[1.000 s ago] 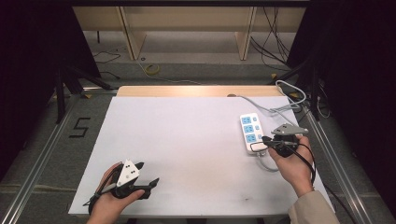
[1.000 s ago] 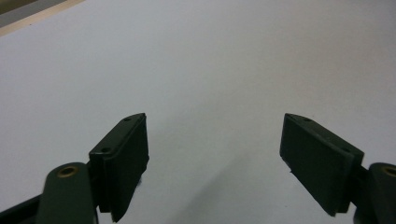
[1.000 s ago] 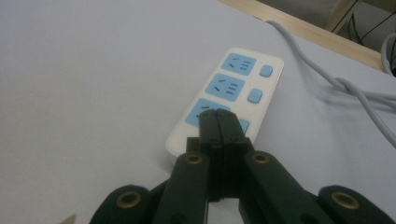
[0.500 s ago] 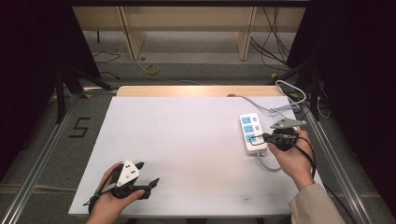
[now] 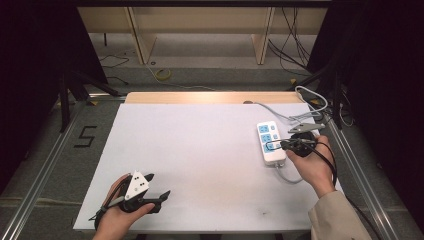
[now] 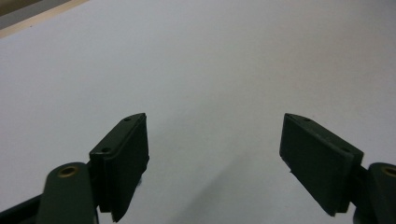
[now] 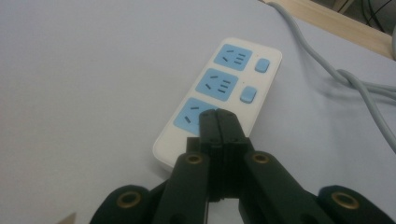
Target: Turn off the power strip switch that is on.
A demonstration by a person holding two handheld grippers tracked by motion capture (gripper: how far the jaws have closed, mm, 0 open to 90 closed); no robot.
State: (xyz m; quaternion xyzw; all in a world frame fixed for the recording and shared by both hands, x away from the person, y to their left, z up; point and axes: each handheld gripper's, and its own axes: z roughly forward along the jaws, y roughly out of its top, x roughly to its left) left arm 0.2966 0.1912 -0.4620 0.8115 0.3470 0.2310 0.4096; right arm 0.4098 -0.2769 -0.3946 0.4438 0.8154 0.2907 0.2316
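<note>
Because its jaws are pressed together with nothing between, the right gripper (image 7: 217, 122) hovers over the power strip (image 5: 270, 143) at the table's (image 5: 200, 150) right edge, apparently to press; left gripper (image 6: 215, 158) idles, jaws wide

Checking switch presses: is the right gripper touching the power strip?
Cannot tell. The right gripper, jaws shut, overlaps the power strip in its own view, with no contact or gap plain.

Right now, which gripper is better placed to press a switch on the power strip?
Probably the right gripper: its shut jaws hover over the power strip, beside the switches. The left gripper sits open at the table's opposite near corner.
</note>
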